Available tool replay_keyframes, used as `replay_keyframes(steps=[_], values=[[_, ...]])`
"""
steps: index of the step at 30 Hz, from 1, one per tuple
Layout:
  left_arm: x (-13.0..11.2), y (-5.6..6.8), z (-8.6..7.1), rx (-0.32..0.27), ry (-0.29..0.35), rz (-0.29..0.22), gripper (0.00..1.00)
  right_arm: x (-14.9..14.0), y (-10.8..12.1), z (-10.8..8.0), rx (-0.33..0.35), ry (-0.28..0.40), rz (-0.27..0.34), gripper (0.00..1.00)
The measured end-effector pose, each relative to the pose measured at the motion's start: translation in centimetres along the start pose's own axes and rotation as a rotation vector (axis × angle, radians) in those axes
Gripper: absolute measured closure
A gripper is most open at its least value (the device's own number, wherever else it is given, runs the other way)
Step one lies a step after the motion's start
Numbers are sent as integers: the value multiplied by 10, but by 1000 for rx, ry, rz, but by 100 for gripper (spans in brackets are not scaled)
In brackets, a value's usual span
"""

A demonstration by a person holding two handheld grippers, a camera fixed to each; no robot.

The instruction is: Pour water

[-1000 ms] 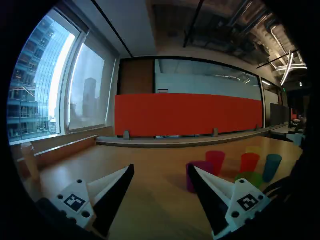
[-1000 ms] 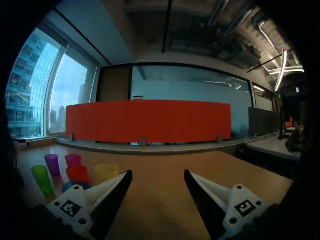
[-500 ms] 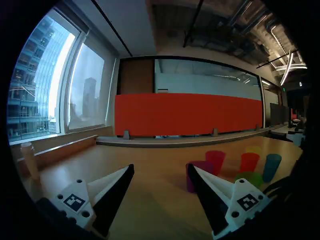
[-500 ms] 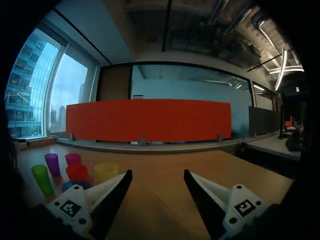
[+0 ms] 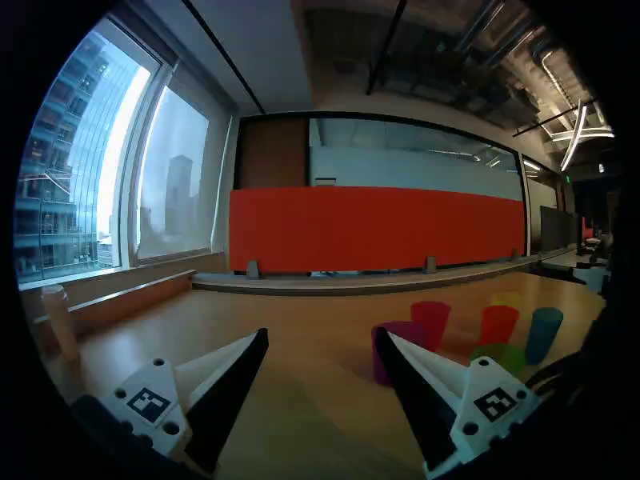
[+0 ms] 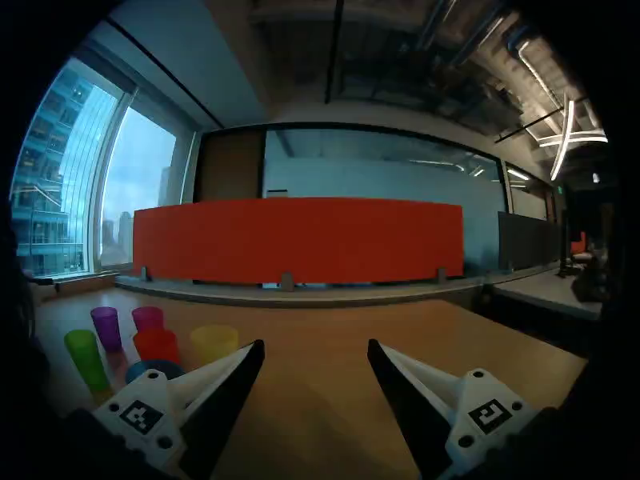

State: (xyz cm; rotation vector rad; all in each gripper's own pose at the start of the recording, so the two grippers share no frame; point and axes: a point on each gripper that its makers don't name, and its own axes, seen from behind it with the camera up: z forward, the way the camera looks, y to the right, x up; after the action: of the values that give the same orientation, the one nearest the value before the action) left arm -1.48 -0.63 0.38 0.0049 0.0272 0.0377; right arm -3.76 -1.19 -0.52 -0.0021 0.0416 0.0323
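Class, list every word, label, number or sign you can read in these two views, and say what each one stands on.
No readable text anywhere.
Square black-and-white markers on the left gripper and right gripper: patterns, not letters.
A small white rectangle on the glass wall: too small to read.
The coloured cups: no print visible.

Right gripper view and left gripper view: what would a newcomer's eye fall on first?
First, the wide orange-red panel across the far edge of the wooden table. Next, the cluster of coloured cups at lower left in the right gripper view, beside the open right hand-held gripper. The tall windows brighten the left side.
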Motion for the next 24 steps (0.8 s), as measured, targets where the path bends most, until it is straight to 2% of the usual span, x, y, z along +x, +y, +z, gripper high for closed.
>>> replay_keyframes(steps=[24], values=[[0, 0, 0, 0, 0, 0, 1, -1, 0, -1, 0, 0, 0, 0]])
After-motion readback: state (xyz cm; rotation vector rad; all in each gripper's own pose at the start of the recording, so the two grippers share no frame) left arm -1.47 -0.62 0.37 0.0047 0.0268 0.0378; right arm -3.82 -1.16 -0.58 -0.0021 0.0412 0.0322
